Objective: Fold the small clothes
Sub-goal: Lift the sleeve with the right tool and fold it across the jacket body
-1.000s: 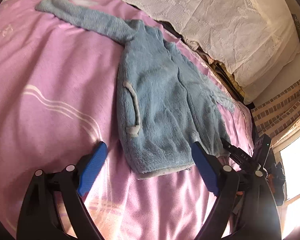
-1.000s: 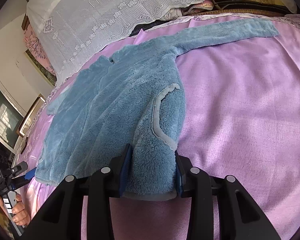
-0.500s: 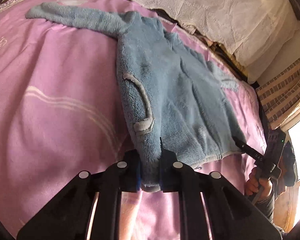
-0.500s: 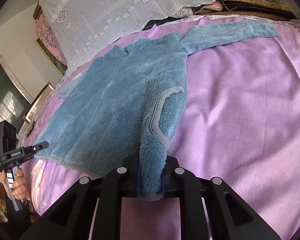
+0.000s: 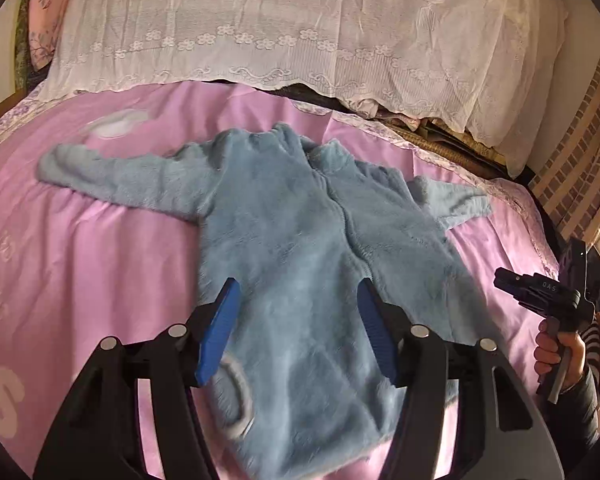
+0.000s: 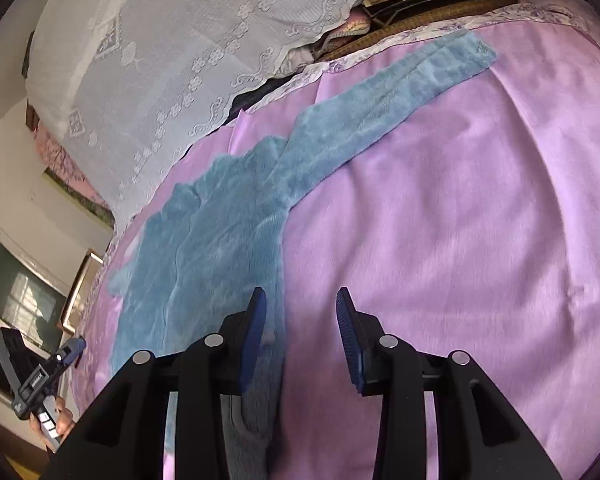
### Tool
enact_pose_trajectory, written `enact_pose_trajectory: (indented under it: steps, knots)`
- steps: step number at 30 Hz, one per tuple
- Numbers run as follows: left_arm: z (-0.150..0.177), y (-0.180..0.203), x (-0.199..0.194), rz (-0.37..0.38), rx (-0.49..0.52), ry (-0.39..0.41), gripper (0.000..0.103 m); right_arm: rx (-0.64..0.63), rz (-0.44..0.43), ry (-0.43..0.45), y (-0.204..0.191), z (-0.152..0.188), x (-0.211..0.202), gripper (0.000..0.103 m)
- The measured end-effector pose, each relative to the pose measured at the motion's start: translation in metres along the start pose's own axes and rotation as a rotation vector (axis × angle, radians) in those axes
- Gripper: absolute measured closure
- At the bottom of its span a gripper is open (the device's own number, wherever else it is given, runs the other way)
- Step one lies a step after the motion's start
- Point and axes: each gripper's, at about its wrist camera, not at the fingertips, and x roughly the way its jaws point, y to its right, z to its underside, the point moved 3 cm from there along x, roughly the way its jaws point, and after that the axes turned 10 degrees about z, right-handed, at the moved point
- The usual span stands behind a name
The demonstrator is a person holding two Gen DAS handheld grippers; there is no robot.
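A fluffy blue jacket (image 5: 300, 240) lies front up on the pink bed cover (image 5: 80, 280), one sleeve (image 5: 120, 172) stretched left and the other (image 5: 452, 200) short at the right. My left gripper (image 5: 297, 286) hovers over its lower body. Its jaws are opening, and the fleece lies beneath them with neither pad pressing on it. In the right wrist view the jacket (image 6: 204, 248) runs up the left, with its long sleeve (image 6: 400, 92) pointing up right. My right gripper (image 6: 301, 294) is opening beside the jacket's side edge, with mostly pink cover between its fingers.
Lace-covered pillows (image 5: 300, 20) line the head of the bed. A brick wall (image 5: 580, 168) stands at the right. A hand holds the other gripper at the bed's edge (image 5: 540, 288), (image 6: 48, 376). A framed pane (image 6: 16, 300) hangs on the left wall.
Half a second ago both grippers were shut on the jacket's hem corners. Both have let go, opened and lifted away. The jacket now lies flat and straighter on the cover.
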Motion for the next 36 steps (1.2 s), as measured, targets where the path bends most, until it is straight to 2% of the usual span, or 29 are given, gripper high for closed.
enact_pose_trajectory:
  steps: [3, 6, 8, 9, 11, 12, 13, 15, 16, 17, 19, 20, 24, 27, 29, 32, 34, 36]
  knots:
    - [-0.016, 0.013, 0.063, 0.008, -0.04, -0.09, 0.044, 0.035, -0.033, -0.01, -0.014, -0.027, 0.028, 0.067]
    - [-0.027, 0.034, 0.117, 0.061, -0.063, -0.194, 0.042, 0.031, -0.063, -0.022, -0.032, -0.045, 0.058, 0.066]
    - [-0.03, 0.056, 0.158, 0.071, 0.012, -0.288, 0.032, 0.054, -0.074, -0.042, -0.036, -0.056, 0.081, 0.064]
    - [-0.027, 0.066, 0.177, 0.047, 0.07, -0.318, 0.026, 0.078, -0.074, -0.059, -0.032, -0.06, 0.095, 0.061]
    - [-0.015, 0.078, 0.213, -0.063, 0.175, -0.374, 0.015, 0.143, -0.069, -0.103, -0.016, -0.062, 0.118, 0.066]
    - [-0.011, 0.081, 0.222, -0.119, 0.208, -0.364, 0.008, 0.173, -0.109, -0.11, -0.006, -0.061, 0.122, 0.074]
    - [-0.01, 0.085, 0.223, -0.15, 0.23, -0.335, 0.007, 0.186, -0.136, -0.121, 0.002, -0.062, 0.12, 0.077]
    - [-0.013, 0.096, 0.219, -0.169, 0.244, -0.307, 0.009, 0.202, -0.14, -0.116, 0.015, -0.07, 0.107, 0.072]
    - [-0.019, 0.105, 0.216, -0.138, 0.248, -0.292, 0.009, 0.207, -0.129, -0.066, 0.023, -0.079, 0.097, 0.062]
    - [-0.026, 0.114, 0.213, -0.102, 0.252, -0.265, 0.009, 0.21, -0.105, -0.001, 0.032, -0.091, 0.086, 0.058]
    - [-0.04, 0.138, 0.209, -0.068, 0.277, -0.19, 0.009, 0.241, -0.018, 0.121, 0.058, -0.113, 0.068, 0.054]
    - [-0.046, 0.152, 0.212, -0.06, 0.305, -0.169, 0.009, 0.275, 0.004, 0.153, 0.072, -0.121, 0.065, 0.053]
    - [-0.051, 0.208, 0.253, -0.044, 0.431, -0.145, 0.009, 0.447, 0.012, 0.223, 0.129, -0.139, 0.062, 0.053]
    - [-0.049, 0.234, 0.283, -0.039, 0.482, -0.117, 0.01, 0.485, 0.036, 0.249, 0.154, -0.147, 0.063, 0.053]
    - [-0.048, 0.243, 0.307, -0.03, 0.485, -0.144, 0.017, 0.497, 0.046, 0.258, 0.166, -0.155, 0.068, 0.053]
    - [-0.043, 0.241, 0.339, -0.006, 0.441, -0.251, 0.03, 0.509, 0.047, 0.263, 0.177, -0.168, 0.079, 0.053]
    - [-0.044, 0.232, 0.349, 0.007, 0.386, -0.291, 0.03, 0.517, 0.058, 0.268, 0.183, -0.175, 0.086, 0.053]
    - [-0.047, 0.226, 0.344, 0.048, 0.347, -0.278, 0.031, 0.525, 0.063, 0.256, 0.189, -0.179, 0.098, 0.057]
